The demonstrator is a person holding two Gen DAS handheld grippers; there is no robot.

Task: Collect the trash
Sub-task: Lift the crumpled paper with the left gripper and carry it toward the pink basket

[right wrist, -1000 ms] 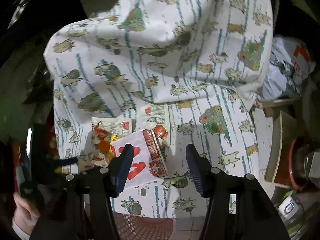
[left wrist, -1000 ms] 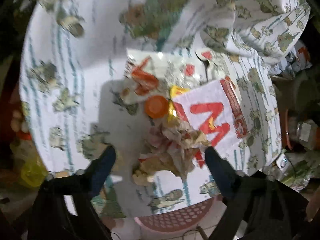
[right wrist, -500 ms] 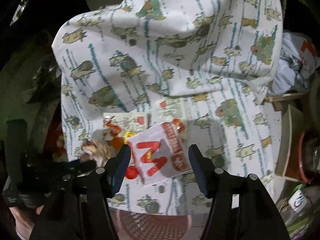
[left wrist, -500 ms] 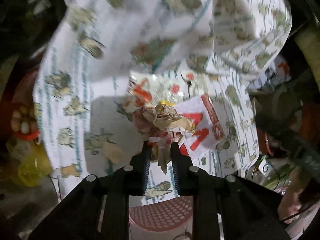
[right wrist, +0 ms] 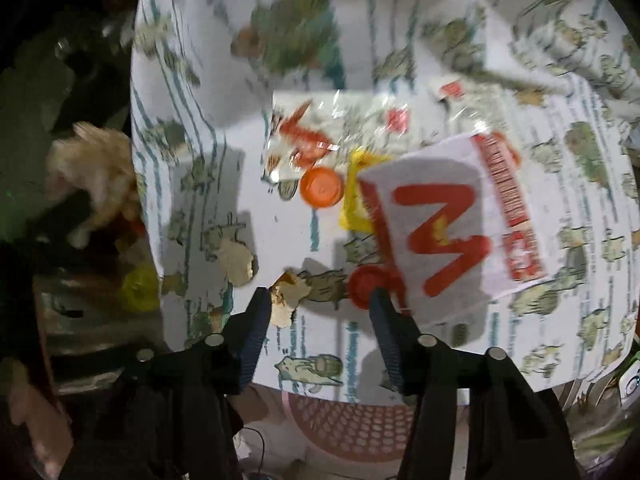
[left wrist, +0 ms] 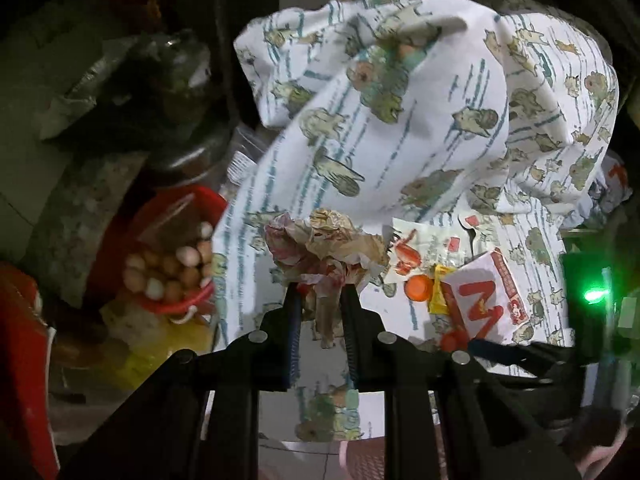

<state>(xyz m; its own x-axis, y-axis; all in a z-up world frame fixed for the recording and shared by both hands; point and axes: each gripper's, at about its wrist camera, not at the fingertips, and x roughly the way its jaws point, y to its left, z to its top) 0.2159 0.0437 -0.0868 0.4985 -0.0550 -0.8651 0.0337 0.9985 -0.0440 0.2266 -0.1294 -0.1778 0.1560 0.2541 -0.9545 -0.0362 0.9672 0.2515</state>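
Your left hand-held gripper clamps the crumpled wrapper, lifted clear; your right hand-held gripper is closing, empty, at the red cap's nine o'clock.

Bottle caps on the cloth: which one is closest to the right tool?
The darker red round cap, touching one tool finger; the orange round cap lies farther up.

The red cap is half hidden behind the right finger and the white wrapper. The far cloth smears into blur. The crumpled paper hides the cloth behind it. The egg basket sits dim on the left, its contents unclear.
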